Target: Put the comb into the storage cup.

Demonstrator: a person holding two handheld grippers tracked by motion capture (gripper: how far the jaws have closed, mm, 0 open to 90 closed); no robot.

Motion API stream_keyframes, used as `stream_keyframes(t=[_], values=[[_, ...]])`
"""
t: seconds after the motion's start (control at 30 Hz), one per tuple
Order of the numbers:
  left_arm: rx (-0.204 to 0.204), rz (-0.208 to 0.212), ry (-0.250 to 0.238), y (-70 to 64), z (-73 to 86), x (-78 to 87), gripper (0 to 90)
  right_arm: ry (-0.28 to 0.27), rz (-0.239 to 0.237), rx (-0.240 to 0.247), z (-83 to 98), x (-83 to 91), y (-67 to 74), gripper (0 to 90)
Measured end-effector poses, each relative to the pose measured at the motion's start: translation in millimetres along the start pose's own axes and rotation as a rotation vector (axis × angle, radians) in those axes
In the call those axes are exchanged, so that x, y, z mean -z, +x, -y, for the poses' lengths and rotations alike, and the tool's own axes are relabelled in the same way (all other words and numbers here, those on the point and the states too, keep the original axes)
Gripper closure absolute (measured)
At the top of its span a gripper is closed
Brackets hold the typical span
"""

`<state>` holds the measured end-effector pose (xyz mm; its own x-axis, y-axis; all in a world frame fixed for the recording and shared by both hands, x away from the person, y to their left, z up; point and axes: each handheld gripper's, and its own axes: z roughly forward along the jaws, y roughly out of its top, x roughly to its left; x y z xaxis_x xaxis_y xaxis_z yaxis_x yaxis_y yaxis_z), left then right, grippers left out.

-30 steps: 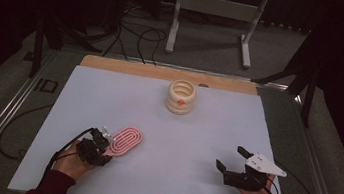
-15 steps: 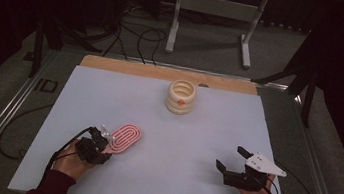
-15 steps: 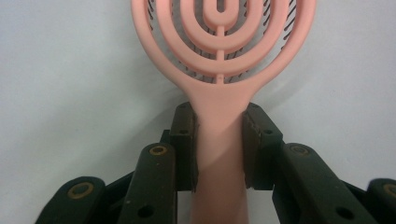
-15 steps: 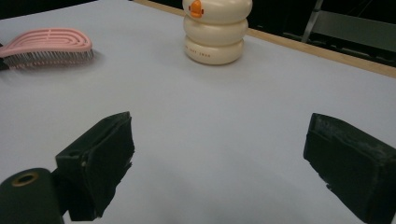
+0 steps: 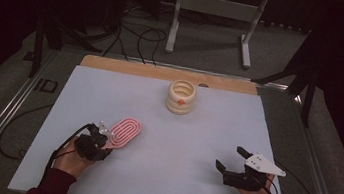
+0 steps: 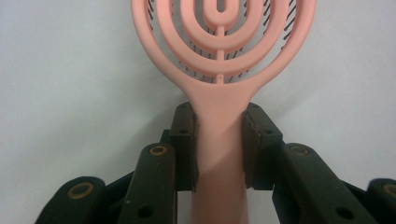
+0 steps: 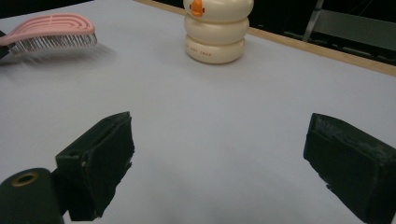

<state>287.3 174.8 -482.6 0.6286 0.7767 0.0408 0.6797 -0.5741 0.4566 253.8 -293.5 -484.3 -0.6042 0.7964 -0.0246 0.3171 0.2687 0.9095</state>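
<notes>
**Tongs hold fast: left pair pinches the hairbrush handle, right pair spread and idle**

The left tongs (image 5: 103, 141) are clamped on the handle of the pink hairbrush (image 5: 125, 131); in the left gripper view both pads press against the sides of the handle (image 6: 219, 154), just below the point where it widens into the oval, ring-patterned head. The right tongs (image 5: 232, 158) stand spread wide with bare table between the pads, as the right gripper view shows (image 7: 215, 163).

Set against the earlier high views, almost nothing differs: both hands sit in the same spots near the front edge of the table, the grip on the handle looks the same, and the brush head points the same way, up and to the right across the white table (image 5: 205, 131). The cream-coloured ringed toy (image 5: 181, 97) has not shifted either.

That toy, a stack of rounded rings with a small orange part on its front, stands upright near the far edge of the table, well apart from both pairs of tongs. From the right gripper view the brush appears at the upper left with its bristles facing down toward the table (image 7: 51, 30), and the toy beyond it. Nothing lies between the brush and the toy. Past the table, a metal stand (image 5: 211, 11) and loose cables (image 5: 132, 36) sit on the floor
</notes>
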Motion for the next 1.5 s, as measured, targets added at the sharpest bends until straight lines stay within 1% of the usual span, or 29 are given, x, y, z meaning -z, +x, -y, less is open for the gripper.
stream_keyframes(t=[0.13,0.37,0.6,0.73,0.97,1.1,1.2,1.23,1.3,1.37,1.5], values=[[0.000,0.008,-0.023,0.8,-1.1,1.4,69.9,0.000,0.000,0.000,0.1,-0.1,-0.1,7.9],[0.012,0.000,-0.043,2.6,-2.4,2.6,69.9,0.000,0.001,0.001,0.1,0.0,0.0,8.0],[0.027,-0.014,-0.082,5.5,-5.5,6.4,69.8,0.000,0.001,0.001,0.1,0.0,0.1,7.9],[0.030,-0.014,-0.103,5.5,-7.9,8.3,69.8,0.001,0.001,0.001,0.2,-0.1,0.1,7.9],[0.019,-0.017,-0.140,4.1,-14.1,12.0,69.8,0.000,-0.001,-0.001,0.6,-0.4,0.3,7.9],[0.027,-0.022,-0.160,4.8,-17.1,14.2,69.8,0.000,-0.001,-0.001,0.6,-0.4,0.2,8.0],[0.030,-0.023,-0.166,5.5,-17.9,14.6,69.8,0.000,-0.001,-0.001,0.7,-0.4,0.3,8.0],[0.034,-0.030,-0.177,6.7,-18.6,15.2,69.8,0.000,-0.001,-0.001,0.7,-0.4,0.3,7.9],[0.034,-0.030,-0.177,6.7,-18.6,15.2,69.8,-0.001,-0.002,-0.001,0.9,-0.8,0.1,7.9],[0.044,-0.039,-0.194,9.0,-20.0,16.5,69.8,0.000,-0.003,-0.002,1.1,-1.0,0.3,7.9],[0.039,-0.047,-0.205,11.2,-22.9,19.3,69.8,0.006,-0.002,0.000,1.4,-1.6,0.5,7.9]])
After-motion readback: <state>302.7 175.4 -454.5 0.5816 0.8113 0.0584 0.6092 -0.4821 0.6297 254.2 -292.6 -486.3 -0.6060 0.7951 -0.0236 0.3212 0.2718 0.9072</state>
